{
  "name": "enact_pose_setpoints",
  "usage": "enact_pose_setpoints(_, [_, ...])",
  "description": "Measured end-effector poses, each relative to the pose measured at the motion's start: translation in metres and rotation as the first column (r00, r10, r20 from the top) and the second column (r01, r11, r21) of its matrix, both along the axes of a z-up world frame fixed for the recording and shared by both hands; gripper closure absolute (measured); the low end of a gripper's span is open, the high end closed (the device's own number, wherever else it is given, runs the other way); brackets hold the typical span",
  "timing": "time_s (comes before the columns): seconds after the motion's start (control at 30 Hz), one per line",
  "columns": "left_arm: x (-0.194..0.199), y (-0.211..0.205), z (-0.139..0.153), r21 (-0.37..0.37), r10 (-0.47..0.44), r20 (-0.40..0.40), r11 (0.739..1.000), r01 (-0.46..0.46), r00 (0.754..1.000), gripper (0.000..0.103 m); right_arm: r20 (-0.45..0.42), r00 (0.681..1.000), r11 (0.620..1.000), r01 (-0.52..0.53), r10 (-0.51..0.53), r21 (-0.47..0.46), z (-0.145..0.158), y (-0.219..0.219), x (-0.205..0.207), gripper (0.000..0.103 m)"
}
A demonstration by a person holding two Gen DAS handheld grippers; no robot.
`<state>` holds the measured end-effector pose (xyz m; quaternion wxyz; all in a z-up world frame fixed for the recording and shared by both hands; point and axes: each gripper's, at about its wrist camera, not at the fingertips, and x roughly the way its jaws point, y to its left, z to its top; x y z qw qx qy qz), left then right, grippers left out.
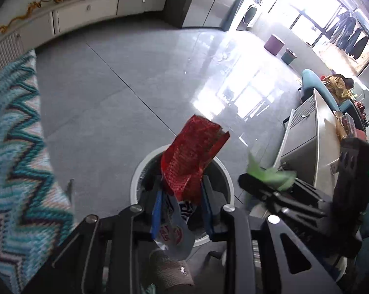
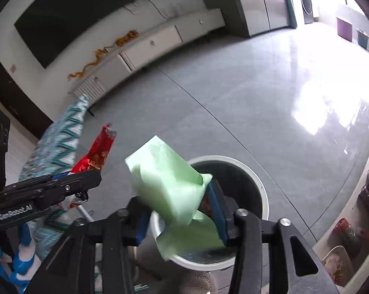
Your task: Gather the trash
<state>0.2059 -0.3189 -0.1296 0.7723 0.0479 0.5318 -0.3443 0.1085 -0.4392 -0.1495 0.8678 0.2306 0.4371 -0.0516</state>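
A white-rimmed round bin [image 1: 137,171] stands on the grey floor right under both grippers. My left gripper [image 1: 182,186] is shut on a red snack wrapper [image 1: 194,152], which stands up above the blue pads; a pale printed part hangs below them. In the right wrist view my right gripper [image 2: 179,203] stands open over the bin [image 2: 262,191], with a crumpled pale green wrapper [image 2: 164,178] loose between its fingers. The left gripper [image 2: 93,171] with the red wrapper [image 2: 98,152] shows at the left there. The right gripper [image 1: 265,181] and blurred green wrapper [image 1: 270,172] appear beside the bin.
A zigzag knitted blanket [image 1: 17,147] hangs at the left. A low white cabinet [image 1: 86,12] runs along the far wall. At the right, close to the bin, is a grey table [image 1: 304,132]. Two small bins [image 1: 273,44] stand far off by the window.
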Motion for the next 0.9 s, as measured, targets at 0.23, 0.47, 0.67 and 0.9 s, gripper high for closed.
enact_pose_setpoints(0.23, [-0.001, -0.01, -0.012, -0.014, -0.006, -0.027, 1.0, 0.006, 1.0, 0.051, -0.033, 0.998, 0.998, 0.054, -0.055, -0.011, -0.013, -0.011, -0.005, 0.043])
enact_pose_setpoints(0.47, [-0.025, 0.004, 0.025, -0.026, 0.041, 0.076, 0.999, -0.039, 0.996, 0.051, 0.011, 0.997, 0.996, 0.077, -0.077, -0.039, 0.013, 0.0, -0.033, 0.041])
enact_pose_setpoints(0.67, [-0.061, 0.046, 0.082, -0.021, 0.138, 0.259, 0.99, -0.137, 0.956, 0.045, 0.098, 0.994, 0.997, 0.057, -0.052, -0.055, 0.058, 0.032, -0.059, 0.037])
enact_pose_setpoints(0.9, [-0.114, 0.125, 0.144, -0.024, 0.246, 0.466, 0.964, -0.266, 0.85, 0.037, 0.192, 0.981, 0.993, -0.017, 0.039, -0.116, 0.112, 0.104, -0.095, 0.031])
